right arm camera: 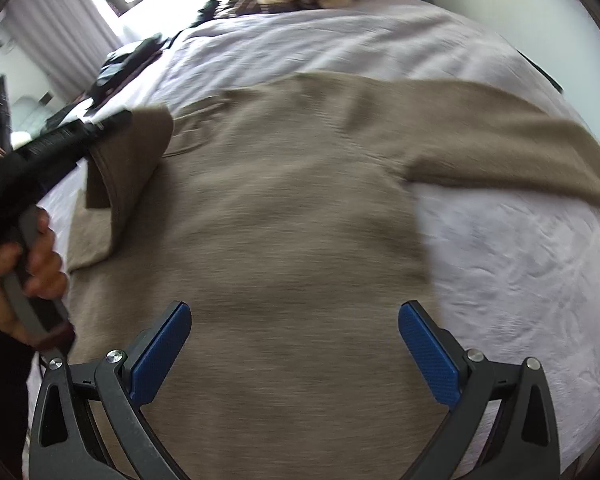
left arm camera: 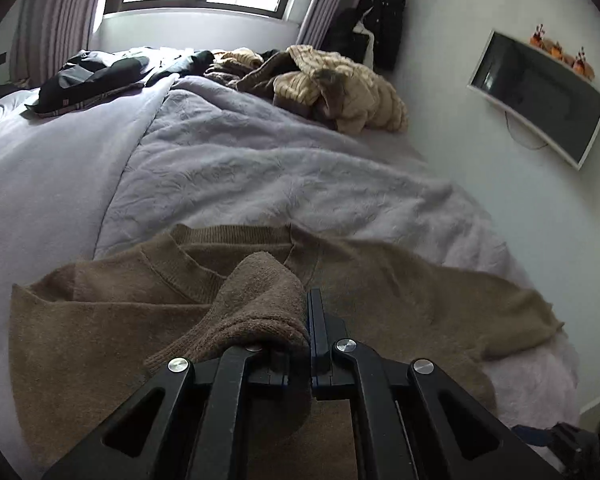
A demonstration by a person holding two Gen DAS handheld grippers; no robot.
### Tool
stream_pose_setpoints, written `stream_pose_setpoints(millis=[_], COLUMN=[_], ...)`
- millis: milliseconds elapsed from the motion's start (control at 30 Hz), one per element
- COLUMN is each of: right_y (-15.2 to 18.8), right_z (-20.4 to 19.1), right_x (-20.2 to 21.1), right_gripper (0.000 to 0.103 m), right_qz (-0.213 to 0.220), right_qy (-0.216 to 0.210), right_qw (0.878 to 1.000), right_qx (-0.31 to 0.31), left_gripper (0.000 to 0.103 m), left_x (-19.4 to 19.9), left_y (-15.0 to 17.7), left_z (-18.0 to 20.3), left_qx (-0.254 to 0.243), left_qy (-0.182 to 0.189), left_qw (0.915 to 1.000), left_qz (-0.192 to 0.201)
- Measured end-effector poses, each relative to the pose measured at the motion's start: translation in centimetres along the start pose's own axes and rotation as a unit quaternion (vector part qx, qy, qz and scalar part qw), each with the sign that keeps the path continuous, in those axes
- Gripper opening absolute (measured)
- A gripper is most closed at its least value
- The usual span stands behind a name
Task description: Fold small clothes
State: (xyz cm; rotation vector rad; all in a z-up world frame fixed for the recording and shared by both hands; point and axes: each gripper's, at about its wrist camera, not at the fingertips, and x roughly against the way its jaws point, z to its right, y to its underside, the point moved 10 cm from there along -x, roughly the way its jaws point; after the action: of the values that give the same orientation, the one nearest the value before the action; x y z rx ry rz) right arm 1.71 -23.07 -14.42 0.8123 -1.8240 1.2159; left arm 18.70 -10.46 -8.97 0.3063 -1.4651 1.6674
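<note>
Pinching the brown sweater [left arm camera: 100, 320] sleeve cuff [left arm camera: 256, 308], left gripper [left arm camera: 309, 320] angled down; right gripper [right arm camera: 294, 344] wide open, empty, above the sweater body.

The brown sweater [right arm camera: 284, 208] is looking soft, knitted and fuzzy. The purple blanket [left arm camera: 236, 168] is looking fluffy. The blue pads [right arm camera: 428, 356] are looking bumpy plastic.

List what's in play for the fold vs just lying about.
In play:
brown sweater
its sleeve cuff, pinched in the left gripper
right gripper, open over the sweater

Lying about:
striped clothes pile
dark clothes
wall TV
hanging black coat
</note>
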Motion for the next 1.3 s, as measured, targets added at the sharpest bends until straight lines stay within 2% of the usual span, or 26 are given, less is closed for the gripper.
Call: stream_pose_setpoints(millis=[67, 100, 133, 167, 200, 233, 300, 433, 500, 567, 633, 733, 800, 867, 900, 933, 967, 1000, 1033, 1100, 1133, 1167, 1200, 1233, 1267, 1300], right_y=[0.0, 0.0, -0.1, -0.2, -0.4, -0.7, -1.3, -3.1, -4.6, -5.7, -6.8, -7.7, -7.7, -8.0, -8.3, -8.6, -9.2, -9.9, -10.7, -12.7, -13.1, -13.4, -13.1, -12.6, -12.1, -11.6], right_z=[1.3, 1.7, 2.0, 2.2, 2.2, 2.1, 1.4, -2.1, -5.1, -7.4, -10.0, -13.7, -15.3, -16.2, -16.3, -16.3, -15.9, -15.3, -14.2, -9.9, -7.9, -4.5, -2.3, -0.7, 0.3, 0.4], right_x=[-0.4, -0.6, -0.8, -0.9, -1.1, -1.2, -1.3, -1.3, -1.5, -1.9, -2.7, -5.0, -7.2, -8.8, -9.2, -9.4, -9.3, -9.0, -8.7, -7.8, -7.8, -8.2, -8.7, -9.0, -8.6, -7.9], right_gripper=[0.103, 0.103, 0.103, 0.103, 0.103, 0.103, 0.103, 0.103, 0.103, 0.103, 0.103, 0.103, 0.103, 0.1, 0.092, 0.071, 0.057, 0.031, 0.028, 0.028, 0.033, 0.04, 0.066, 0.075, 0.075, 0.075], right_qz=[-0.004, -0.005, -0.007, -0.008, -0.008, -0.007, -0.006, 0.008, 0.024, 0.036, 0.048, 0.063, 0.067, 0.072, 0.075, 0.078, 0.075, 0.071, 0.067, 0.055, 0.048, 0.032, 0.014, 0.0, 0.0, 0.0], right_qy=[0.003, 0.003, 0.004, 0.004, 0.005, 0.008, 0.013, 0.015, 0.019, 0.023, 0.035, 0.082, 0.133, 0.172, 0.181, 0.18, 0.17, 0.151, 0.121, 0.025, -0.015, -0.062, -0.082, -0.105, -0.146, -0.164], right_qw=[1.0, 1.0, 1.0, 1.0, 1.0, 1.0, 1.0, 0.998, 0.993, 0.987, 0.979, 0.951, 0.922, 0.896, 0.89, 0.89, 0.9, 0.915, 0.937, 0.986, 0.995, 0.997, 0.993, 0.987, 0.976, 0.971], right_qx=[-0.012, -0.017, -0.021, -0.021, -0.02, -0.014, 0.002, 0.067, 0.116, 0.153, 0.196, 0.291, 0.358, 0.402, 0.412, 0.412, 0.395, 0.366, 0.321, 0.157, 0.086, -0.021, -0.079, -0.123, -0.158, -0.172], left_gripper=[0.008, 0.019, 0.05, 0.068, 0.08, 0.08, 0.08, 0.08, 0.08, 0.08, 0.08, 0.08, 0.08, 0.08, 0.08, 0.08, 0.08, 0.08, 0.08, 0.08, 0.08, 0.08, 0.08, 0.08, 0.08, 0.08], left_x=[-1.3, -1.6, -1.6, -1.3, 0.0, 0.8, 2.9, 6.6, 7.9, 8.6, 8.5, 7.2, 5.9, 4.7, 4.2, 3.9, 3.8, 3.4, 3.2, 2.9, 2.8, 2.8, 2.8, 2.7, 2.7, 2.6], left_y=[0.9, 1.5, 2.0, 2.2, 2.0, 1.7, 1.4, 0.2, -0.3, -0.2, 1.1, 3.4, 4.8, 5.4, 5.4, 5.3, 5.2, 5.0, 4.9, 4.8, 4.7, 4.7, 4.8, 4.7, 4.6, 4.6], left_z=[-0.2, 0.0, 0.0, 0.0, -0.2, -0.2, -0.5, -4.7, -8.4, -13.1, -18.2, -22.1, -23.3, -23.4, -23.5, -23.6, -23.6, -23.5, -23.5, -23.4, -23.4, -23.5, -23.5, -23.4, -23.4, -23.4], left_qx=[-0.013, -0.02, -0.024, -0.027, -0.033, -0.04, -0.059, -0.076, -0.049, -0.013, 0.027, 0.093, 0.132, 0.143, 0.147, 0.15, 0.151, 0.149, 0.147, 0.144, 0.141, 0.139, 0.137, 0.137, 0.137, 0.135], left_qy=[-0.012, -0.014, -0.015, -0.018, -0.028, -0.031, -0.022, -0.063, -0.083, -0.117, -0.161, -0.154, -0.129, -0.114, -0.108, -0.104, -0.101, -0.098, -0.097, -0.093, -0.091, -0.091, -0.089, -0.088, -0.086, -0.084], left_qw=[0.9997, 0.9994, 0.9989, 0.9988, 0.999, 0.9987, 0.998, 0.9949, 0.9951, 0.9929, 0.9865, 0.9818, 0.9785, 0.9777, 0.9775, 0.9774, 0.9778, 0.9784, 0.9788, 0.9795, 0.9799, 0.9801, 0.9804, 0.9806, 0.9806, 0.9808], left_qz=[-0.016, -0.026, -0.036, -0.036, -0.012, 0.001, 0.001, 0.019, 0.022, 0.014, -0.015, -0.062, -0.091, -0.103, -0.106, -0.106, -0.105, -0.105, -0.104, -0.106, -0.107, -0.108, -0.109, -0.11, -0.111, -0.112])
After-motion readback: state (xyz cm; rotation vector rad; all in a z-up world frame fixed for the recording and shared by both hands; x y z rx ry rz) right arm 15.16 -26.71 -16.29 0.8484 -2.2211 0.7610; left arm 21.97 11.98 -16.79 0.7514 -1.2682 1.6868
